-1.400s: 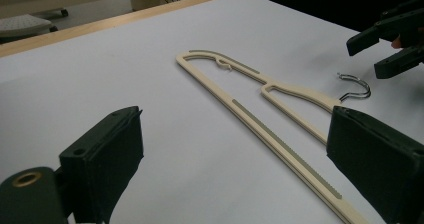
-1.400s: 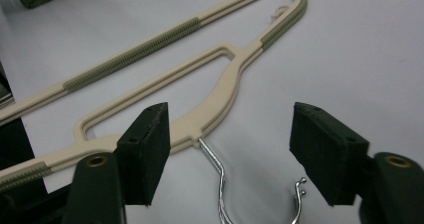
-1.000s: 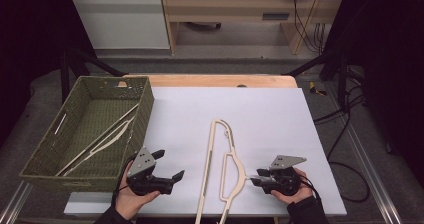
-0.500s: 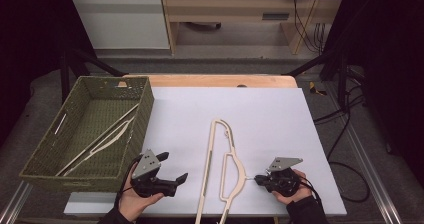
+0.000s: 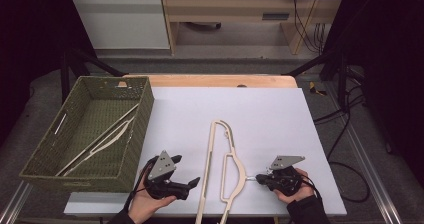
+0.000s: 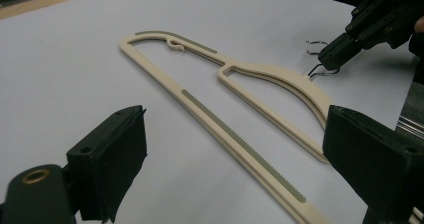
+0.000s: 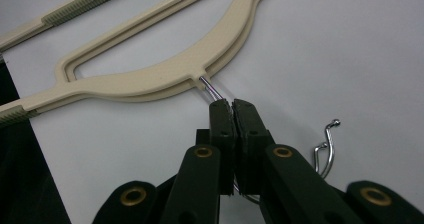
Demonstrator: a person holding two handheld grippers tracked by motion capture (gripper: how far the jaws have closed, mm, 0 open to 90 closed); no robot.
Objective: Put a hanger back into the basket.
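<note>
High view: the cream hanger (image 5: 223, 170) lies flat on the white board (image 5: 280, 119), its long bar running from 12 o'clock toward 6 o'clock, where it overhangs the near edge. Its metal hook (image 5: 251, 178) points toward 3 o'clock. My right gripper (image 5: 260, 178) sits at the board's 5 o'clock corner; its jaws have just been closing and are now pinched together on the hook wire.

Right gripper view: the two black pads meet around the wire just below the hanger's neck (image 7: 202, 80), and the curled ends of the hook (image 7: 327, 144) stick out past the jaws at 3 o'clock. I see two stacked cream profiles at the shoulder, so there may be two hangers lying one upon the other; I cannot tell for certain.

My left gripper (image 5: 196, 182) rests at 7 o'clock of the board, just beside the hanger's long bar. In the left gripper view its jaws stand wide apart, holding nothing; the grey ribbed strip (image 6: 242, 143) of the bar runs between them, untouched, and the right gripper (image 6: 327, 59) shows at 2 o'clock with the hook in its tips.

At 9 o'clock, touching the board's edge, stands a green woven basket (image 5: 40, 156) with more cream hangers (image 5: 102, 141) lying aslant in it. A wooden tabletop edge (image 5: 220, 80) borders the board at 12 o'clock. Nothing lies between either gripper and the hanger.
</note>
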